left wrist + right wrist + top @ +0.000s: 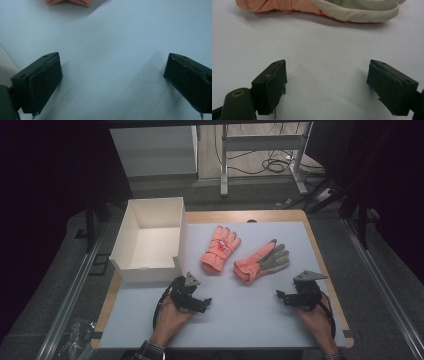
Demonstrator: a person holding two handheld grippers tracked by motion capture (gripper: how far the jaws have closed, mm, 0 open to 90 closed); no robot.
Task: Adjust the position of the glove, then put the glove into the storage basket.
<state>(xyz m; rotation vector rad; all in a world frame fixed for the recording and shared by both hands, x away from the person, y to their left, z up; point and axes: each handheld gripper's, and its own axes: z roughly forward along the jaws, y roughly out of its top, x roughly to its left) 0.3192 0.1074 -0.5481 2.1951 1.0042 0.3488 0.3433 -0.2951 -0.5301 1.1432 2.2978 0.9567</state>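
Two orange gloves lie on the pale mat [240,305]. The left glove [220,249] lies back up, and the right glove [260,261] shows a grey palm. My left gripper [192,294] rests on the mat in front of the left glove, its jaws open and nothing between them [112,75]; an orange glove edge [68,2] shows at the top of its view. My right gripper [297,292] sits in front and to the right of the grey-palmed glove [324,7], open and holding nothing [327,77].
An open white box [150,240] stands on the table's left side, just behind my left gripper. The wooden table edge [320,255] runs along the right of the mat. Beyond the table are a desk frame and cables on the floor.
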